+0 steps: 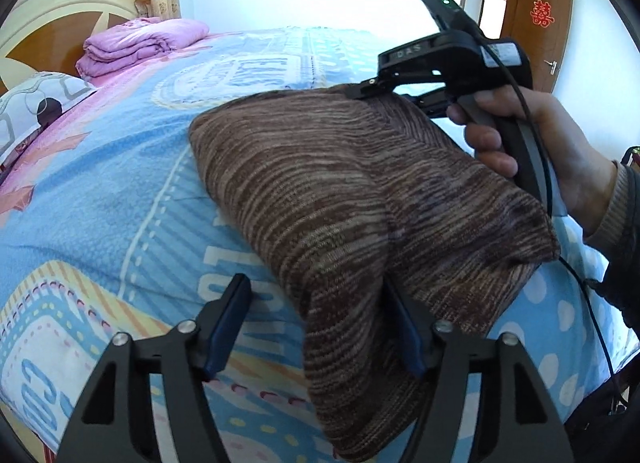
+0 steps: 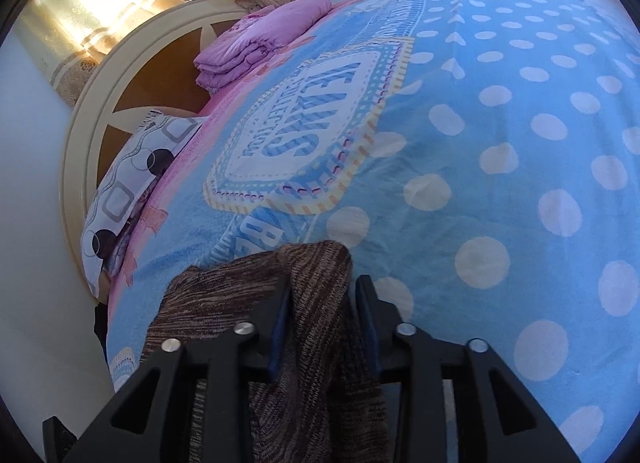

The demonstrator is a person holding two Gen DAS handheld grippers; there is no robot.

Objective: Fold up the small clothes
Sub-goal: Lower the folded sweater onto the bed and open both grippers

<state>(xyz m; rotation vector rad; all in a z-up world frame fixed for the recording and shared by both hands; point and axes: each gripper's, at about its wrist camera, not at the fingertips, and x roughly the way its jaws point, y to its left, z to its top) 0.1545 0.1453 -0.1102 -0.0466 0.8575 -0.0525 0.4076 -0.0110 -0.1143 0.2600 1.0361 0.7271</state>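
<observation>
A brown striped knitted garment (image 1: 340,199) lies folded on the bed. My left gripper (image 1: 316,323) is open; the garment's near corner drapes over its right finger (image 1: 404,327), the left finger (image 1: 228,323) stands clear of it. My right gripper (image 1: 370,89) is held by a hand at the garment's far corner. In the right wrist view the right gripper (image 2: 320,315) has a fold of the garment (image 2: 312,303) between its fingers, with small gaps at both pads, so I cannot tell if it grips.
The bed has a blue printed cover (image 1: 120,191) with white dots (image 2: 520,143). A folded purple quilt (image 1: 140,43) and a patterned pillow (image 1: 32,103) lie by the headboard (image 2: 132,75). A wooden door (image 1: 548,23) stands at the far right.
</observation>
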